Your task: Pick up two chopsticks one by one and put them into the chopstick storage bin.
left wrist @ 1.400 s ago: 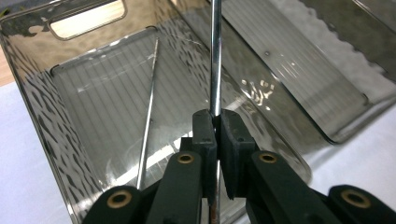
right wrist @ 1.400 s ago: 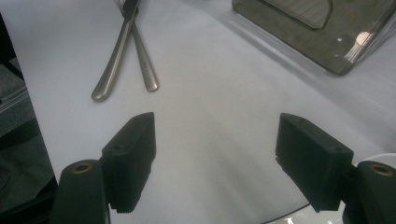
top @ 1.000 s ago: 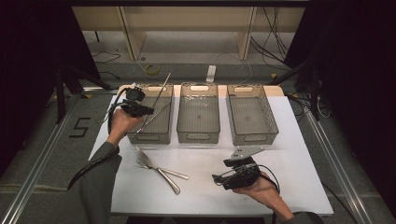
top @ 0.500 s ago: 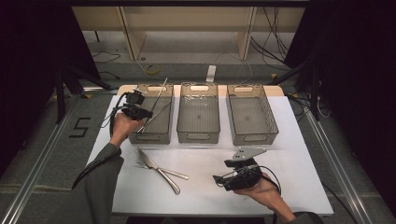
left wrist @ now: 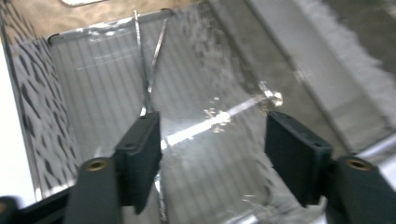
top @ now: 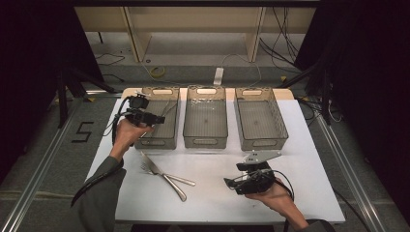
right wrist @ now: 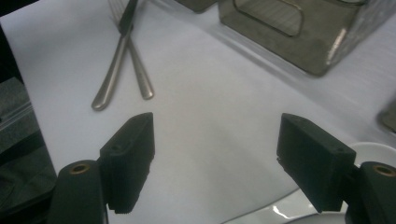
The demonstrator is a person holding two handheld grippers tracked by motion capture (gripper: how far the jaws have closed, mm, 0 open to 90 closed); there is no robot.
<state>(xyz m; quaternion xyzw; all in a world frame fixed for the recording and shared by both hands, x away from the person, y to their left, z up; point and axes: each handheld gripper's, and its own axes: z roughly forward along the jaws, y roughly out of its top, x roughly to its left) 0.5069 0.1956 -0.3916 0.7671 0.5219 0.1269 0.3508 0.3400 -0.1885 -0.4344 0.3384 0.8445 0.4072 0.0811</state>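
White table (top: 300, 145): left tool (top: 157, 117) over left bin (top: 167, 137), spread empty.

The high view is dim, with black surroundings; overhead light brightens the white table (top: 309, 159) evenly, and shadows are soft. The left gripper view is smeared with motion blur, and glare streaks across a clear bin (left wrist: 196, 93). In the right gripper view, the near fingers (right wrist: 128, 161) are out of focus.

Item count: three clear plastic bins (top: 205, 117) in one row, two utensils in the left bin (left wrist: 148, 70), one knife (top: 162, 175) and one fork (top: 169, 176) crossed on the white tabletop (top: 212, 193), and two handheld grippers (top: 247, 181).
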